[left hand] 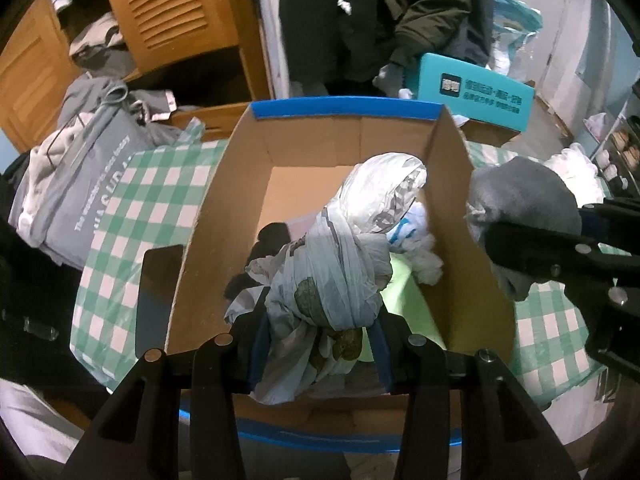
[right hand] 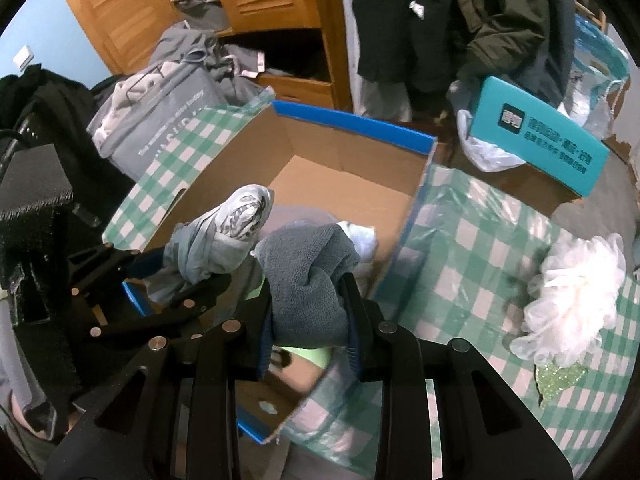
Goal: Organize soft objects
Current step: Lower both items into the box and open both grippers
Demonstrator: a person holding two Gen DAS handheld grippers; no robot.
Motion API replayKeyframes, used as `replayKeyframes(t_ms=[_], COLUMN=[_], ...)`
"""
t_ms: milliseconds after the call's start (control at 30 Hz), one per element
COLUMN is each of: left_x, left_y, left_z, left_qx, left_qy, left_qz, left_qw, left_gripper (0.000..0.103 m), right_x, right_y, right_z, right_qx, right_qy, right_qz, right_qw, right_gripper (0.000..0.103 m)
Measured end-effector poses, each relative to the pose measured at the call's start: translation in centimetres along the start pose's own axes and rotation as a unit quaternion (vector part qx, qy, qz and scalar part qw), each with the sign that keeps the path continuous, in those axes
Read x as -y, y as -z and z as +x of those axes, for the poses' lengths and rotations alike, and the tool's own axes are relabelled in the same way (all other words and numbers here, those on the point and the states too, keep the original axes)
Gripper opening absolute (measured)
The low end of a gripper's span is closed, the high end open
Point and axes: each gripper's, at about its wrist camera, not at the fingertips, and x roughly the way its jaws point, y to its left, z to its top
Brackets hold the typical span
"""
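1. Looking along the left gripper point(left hand: 320, 344) in the left wrist view: its jaws are clamped on a knotted bundle of pale grey-blue patterned thin fabric point(left hand: 340, 248), which hangs over the open brown cardboard box with blue-taped rim point(left hand: 344, 106).
2. Box contents seen below the bundle: a black soft item point(left hand: 272, 236), a white fluffy piece point(left hand: 424, 256), a light green sheet point(left hand: 404, 300).
3. Box stands on a worktop covered with green-and-white checked cloth point(left hand: 132, 216). At right, outside the box wall, the right gripper point(left hand: 520, 256) holds a grey terry cloth point(left hand: 524, 196).
4. Right wrist view: right gripper point(right hand: 310, 320) jaws are closed on the folded grey terry cloth point(right hand: 308, 276), positioned over the near right corner of the cardboard box point(right hand: 352, 120).
5. Left gripper point(right hand: 188, 276) enters from the left, with the knotted bundle point(right hand: 228, 236) above the box interior.
6. On the checked cloth point(right hand: 480, 240) to the right lies a white mesh bath pouf point(right hand: 576, 292), well apart from the box. A teal printed carton point(right hand: 540, 140) sits behind.
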Motion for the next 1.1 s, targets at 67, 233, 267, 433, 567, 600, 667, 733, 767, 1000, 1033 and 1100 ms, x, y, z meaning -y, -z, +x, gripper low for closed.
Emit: replayKeyframes(t_ms=[67,233,267,433,567,600,667,733,767,1000,1033,1100], left_x=[-0.4,-1.2,-1.4,-1.8,-1.9,-1.9,-1.9,-1.8,-1.8,-0.6,-0.2,0.4], left_y=[0.0,0.0,0.1,0.2,0.2,0.2,0.1,0.0,0.0,-0.3,-0.4,-0.5], left_z=[0.2,0.4,0.5,1.1,1.2,1.1,0.7,0.5,0.5,0.3,0.2,-0.1], left_qx=[-0.003,-0.007,-0.009,-0.021,-0.023,-0.021,-0.015,-0.012,-0.011,-0.016,-0.014,-0.009], left_qy=[-0.004,-0.008,-0.009,-0.022,-0.028,-0.029,-0.027,-0.027,-0.026,-0.006,-0.005,-0.003], left_qz=[-0.006,-0.018,-0.021,-0.027,-0.027,-0.027,-0.028,-0.028,-0.028,-0.025,-0.021,-0.015], left_qw=[1.0000,0.9998,0.9997,0.9992,0.9990,0.9990,0.9991,0.9992,0.9992,0.9995,0.9997,0.9998], left_gripper=[0.044,0.045,0.045,0.052,0.065,0.069,0.075,0.078,0.078,0.078,0.078,0.078], right_x=[-0.3,-0.3,-0.3,-0.3,-0.1,-0.1,0.2,0.6,0.9,2.8,3.2,3.8], right_y=[-0.1,-0.4,-0.4,-0.6,-0.4,-0.4,-0.4,-0.3,-0.3,0.8,1.0,1.4], right_z=[0.6,1.6,1.8,2.3,2.0,2.0,1.7,1.4,1.2,-0.5,-0.8,-1.2], right_qx=[-0.005,-0.015,-0.018,-0.026,-0.022,-0.021,-0.017,-0.014,-0.013,-0.006,-0.005,-0.003], right_qy=[-0.001,-0.003,-0.005,-0.014,-0.009,-0.008,-0.004,-0.001,0.002,0.027,0.033,0.040], right_qz=[-0.002,0.001,0.002,0.004,0.009,0.010,0.015,0.020,0.023,0.044,0.047,0.051], right_qw=[1.000,1.000,1.000,1.000,1.000,1.000,1.000,1.000,1.000,0.999,0.998,0.998], right_gripper=[0.028,0.029,0.030,0.040,0.053,0.056,0.059,0.063,0.065,0.066,0.066,0.066])
